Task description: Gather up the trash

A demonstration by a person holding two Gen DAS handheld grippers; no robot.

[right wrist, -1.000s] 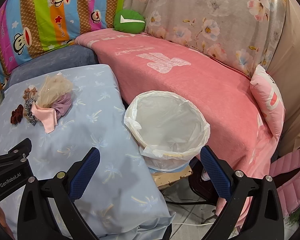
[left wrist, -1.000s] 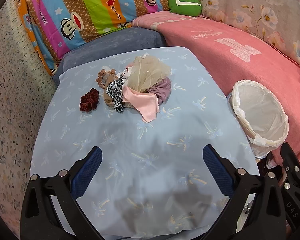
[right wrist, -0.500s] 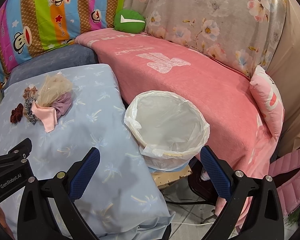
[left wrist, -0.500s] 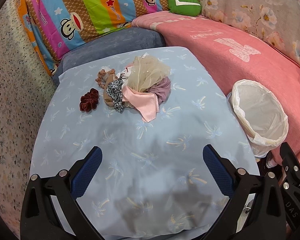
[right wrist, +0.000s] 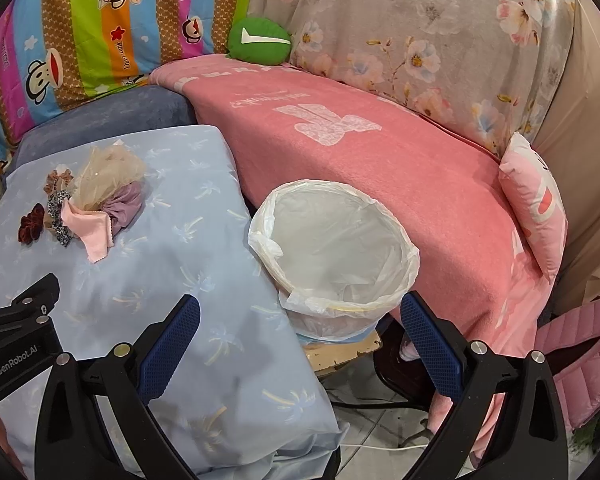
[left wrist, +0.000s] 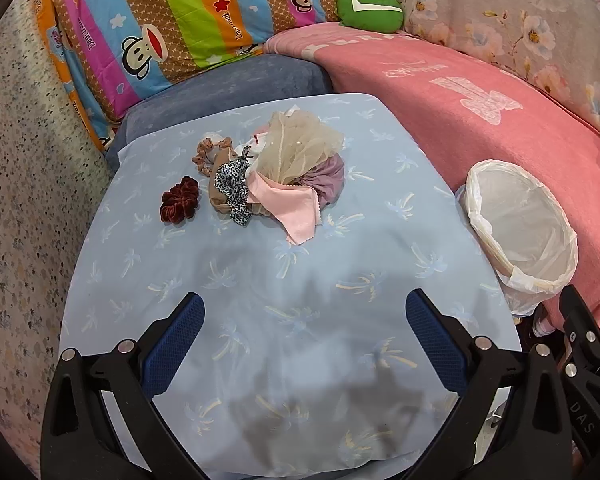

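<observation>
A heap of fabric scraps and scrunchies [left wrist: 284, 168] [right wrist: 100, 200] lies at the far end of a table under a pale blue cloth [left wrist: 260, 280]. A dark red scrunchie [left wrist: 181, 205] [right wrist: 31, 224] sits apart at its left, and a pink cloth square [left wrist: 290, 208] sticks out toward me. A bin lined with a white bag [left wrist: 520, 232] [right wrist: 334, 256] stands off the table's right edge and looks empty. My left gripper [left wrist: 306, 338] hovers open over the near part of the table, well short of the heap. My right gripper [right wrist: 300, 340] is open just in front of the bin.
A pink blanket [right wrist: 380, 152] covers the seat behind the bin, with a green cushion [left wrist: 370, 8] and a pink pillow [right wrist: 536, 204] on it. Striped cartoon bedding [left wrist: 180, 20] stands at the back. A speckled wall [left wrist: 16, 200] runs along the left. Tiled floor [right wrist: 380, 432] shows below the bin.
</observation>
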